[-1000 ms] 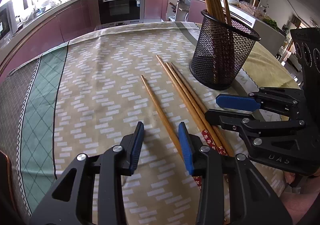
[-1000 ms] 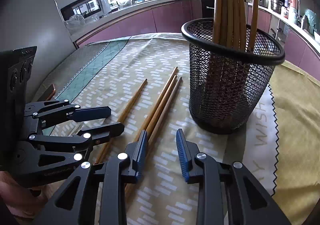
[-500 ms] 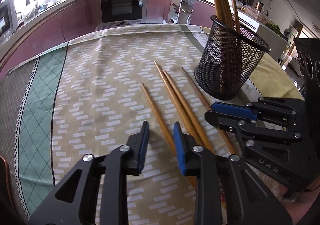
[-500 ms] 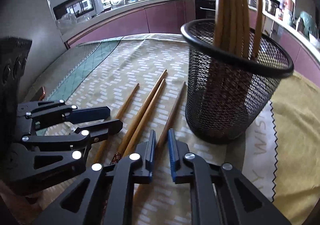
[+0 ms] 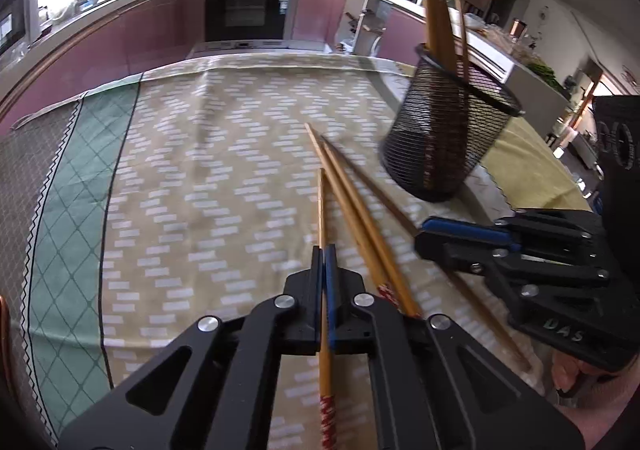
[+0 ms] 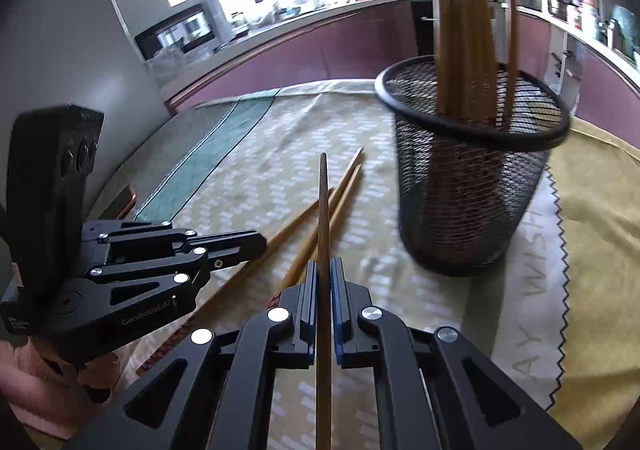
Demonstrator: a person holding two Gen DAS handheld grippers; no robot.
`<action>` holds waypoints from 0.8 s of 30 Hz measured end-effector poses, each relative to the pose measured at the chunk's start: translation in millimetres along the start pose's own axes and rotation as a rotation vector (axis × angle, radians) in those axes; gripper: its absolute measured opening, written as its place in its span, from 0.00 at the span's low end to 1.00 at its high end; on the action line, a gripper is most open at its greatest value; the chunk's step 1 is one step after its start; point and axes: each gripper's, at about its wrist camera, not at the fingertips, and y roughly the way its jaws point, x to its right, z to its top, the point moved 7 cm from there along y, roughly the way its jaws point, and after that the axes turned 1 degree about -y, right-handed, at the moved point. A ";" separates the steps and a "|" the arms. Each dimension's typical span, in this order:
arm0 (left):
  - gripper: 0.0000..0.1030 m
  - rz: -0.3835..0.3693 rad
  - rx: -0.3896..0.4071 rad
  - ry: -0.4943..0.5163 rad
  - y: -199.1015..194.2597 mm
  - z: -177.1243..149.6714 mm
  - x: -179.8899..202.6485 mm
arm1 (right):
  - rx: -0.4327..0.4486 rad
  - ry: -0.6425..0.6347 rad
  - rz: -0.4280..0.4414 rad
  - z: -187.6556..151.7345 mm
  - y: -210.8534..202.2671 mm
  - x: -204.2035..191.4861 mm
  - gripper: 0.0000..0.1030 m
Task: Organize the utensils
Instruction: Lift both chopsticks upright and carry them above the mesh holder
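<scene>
Black plastic left gripper (image 5: 323, 254), blue finger pads, silver screws, right gripper (image 6: 325, 270) alike (white "DAS" lettering)

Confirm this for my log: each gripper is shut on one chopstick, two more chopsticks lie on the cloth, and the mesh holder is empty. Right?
Not quite: the mesh holder is not empty; the right wrist view shows several chopsticks standing in it. The rest holds: the left gripper and right gripper are each shut on one chopstick, and two chopsticks lie on the cloth.
</scene>
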 end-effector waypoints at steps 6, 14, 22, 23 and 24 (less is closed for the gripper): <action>0.08 0.004 -0.010 0.020 0.7 -3.6 0.4 | -0.046 -0.012 -0.008 -4.5 10.3 0.1 0.06; 0.21 0.032 -0.028 0.080 8.8 -4.2 2.8 | -0.061 -0.018 -0.014 -2.9 18.7 0.2 0.07; 0.07 0.050 -0.017 0.080 8.3 3.3 6.2 | -0.001 0.002 0.004 0.3 -1.1 4.5 0.06; 0.07 0.041 -0.012 0.077 5.1 4.2 6.6 | 0.020 0.003 0.009 2.1 -9.2 5.3 0.06; 0.07 0.033 -0.007 0.075 1.7 4.8 7.4 | 0.034 0.004 0.014 3.3 -15.0 6.3 0.06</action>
